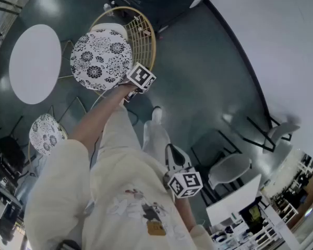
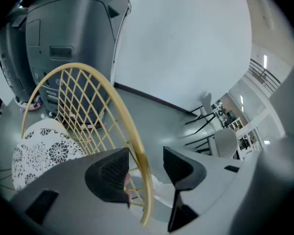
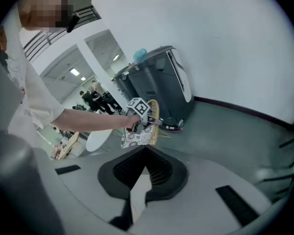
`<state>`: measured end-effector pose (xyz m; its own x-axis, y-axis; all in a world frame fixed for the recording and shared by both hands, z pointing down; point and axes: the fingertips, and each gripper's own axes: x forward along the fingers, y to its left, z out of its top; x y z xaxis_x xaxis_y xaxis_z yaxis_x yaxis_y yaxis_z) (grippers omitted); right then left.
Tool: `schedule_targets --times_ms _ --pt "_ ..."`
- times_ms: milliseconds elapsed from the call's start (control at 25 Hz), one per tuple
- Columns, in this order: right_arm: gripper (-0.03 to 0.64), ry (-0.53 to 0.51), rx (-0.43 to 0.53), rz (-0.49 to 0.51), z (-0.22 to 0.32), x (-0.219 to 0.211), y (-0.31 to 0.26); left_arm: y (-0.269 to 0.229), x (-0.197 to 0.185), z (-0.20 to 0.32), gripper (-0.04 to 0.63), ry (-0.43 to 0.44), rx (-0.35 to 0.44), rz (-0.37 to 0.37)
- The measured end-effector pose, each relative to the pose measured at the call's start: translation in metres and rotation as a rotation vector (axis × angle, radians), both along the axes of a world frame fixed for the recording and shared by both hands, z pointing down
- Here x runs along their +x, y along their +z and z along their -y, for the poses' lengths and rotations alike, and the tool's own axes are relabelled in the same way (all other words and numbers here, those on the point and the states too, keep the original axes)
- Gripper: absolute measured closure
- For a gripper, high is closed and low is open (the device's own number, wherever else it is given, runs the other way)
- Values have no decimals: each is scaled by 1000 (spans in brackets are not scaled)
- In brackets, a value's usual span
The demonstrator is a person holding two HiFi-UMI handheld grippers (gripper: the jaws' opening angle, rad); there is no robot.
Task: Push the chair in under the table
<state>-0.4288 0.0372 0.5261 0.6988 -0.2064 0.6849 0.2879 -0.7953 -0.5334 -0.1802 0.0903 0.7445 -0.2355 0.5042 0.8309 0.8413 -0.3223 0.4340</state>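
Note:
The chair has a black-and-white flowered cushion [image 1: 100, 61] and a tan wicker lattice back with a round rim [image 1: 146, 33]. It stands beside the round white table [image 1: 35, 63], its seat out from under the top. My left gripper [image 1: 140, 78] reaches to the top of the chair back. In the left gripper view the tan rim [image 2: 122, 111] runs between its jaws, which stand wide; the gripper [image 2: 146, 168] is open. My right gripper [image 1: 183, 181] hangs low by the person's side, shut on nothing [image 3: 146, 168]. It looks toward the chair [image 3: 142, 136].
A large dark grey machine [image 2: 68, 43] stands behind the chair against the white wall [image 1: 281, 46]. A second flowered chair [image 1: 44, 133] sits at the table's near side. White shell chairs [image 1: 229, 170] with black legs stand at the right.

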Motion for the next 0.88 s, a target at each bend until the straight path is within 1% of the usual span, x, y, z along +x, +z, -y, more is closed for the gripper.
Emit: schedule_targets --times_ms 40,80,120,160,200,240,280,320,360,440,480,520,560,600,640,720,880 --pt "609 -29 -9 -16 -8 -8 -4 3 -17 5 373 -9 91 -29" --pt "609 -56 -17 -30 -16 -14 -7 3 -29 9 373 -23 156 -56" --pt "609 -86 -24 -42 -25 -15 -11 -2 -35 14 373 -57 188 -74" --pt "609 -127 -32 -51 -35 -8 -15 -12 -32 23 365 -134 186 -75" --pt "609 -200 -44 -63 -48 11 -20 -29 -21 33 368 -264 144 -61" --pt "609 -308 -60 -80 -64 43 -27 -54 -5 43 367 -425 63 -45" --pt "609 -425 -77 -104 -73 81 -36 -83 9 55 367 -572 -34 -35" --pt "609 -520 -88 -127 -69 115 -46 -116 14 71 367 -674 -123 -37" --pt "609 -580 -90 -148 -55 136 -54 -148 8 88 368 -728 -196 -51" --pt "609 -648 -84 -180 -22 148 -61 -208 -28 109 373 -778 -304 -106" --pt "609 -677 -77 -195 -12 146 -62 -233 -48 113 394 -807 -347 -140" --pt "609 -707 -67 -210 -4 142 -63 -254 -67 114 437 -843 -382 -175" --pt "609 -736 -56 -224 2 138 -64 -270 -84 114 498 -882 -405 -208" --pt "609 -763 -47 -237 7 134 -66 -281 -98 114 578 -915 -416 -237" --pt "609 -785 -40 -249 12 130 -69 -287 -110 113 586 -937 -417 -255" --pt "609 -798 -29 -266 17 123 -72 -292 -129 111 586 -955 -416 -264" --pt "609 -770 -22 -252 10 98 -75 -302 -156 115 586 -979 -412 -270"
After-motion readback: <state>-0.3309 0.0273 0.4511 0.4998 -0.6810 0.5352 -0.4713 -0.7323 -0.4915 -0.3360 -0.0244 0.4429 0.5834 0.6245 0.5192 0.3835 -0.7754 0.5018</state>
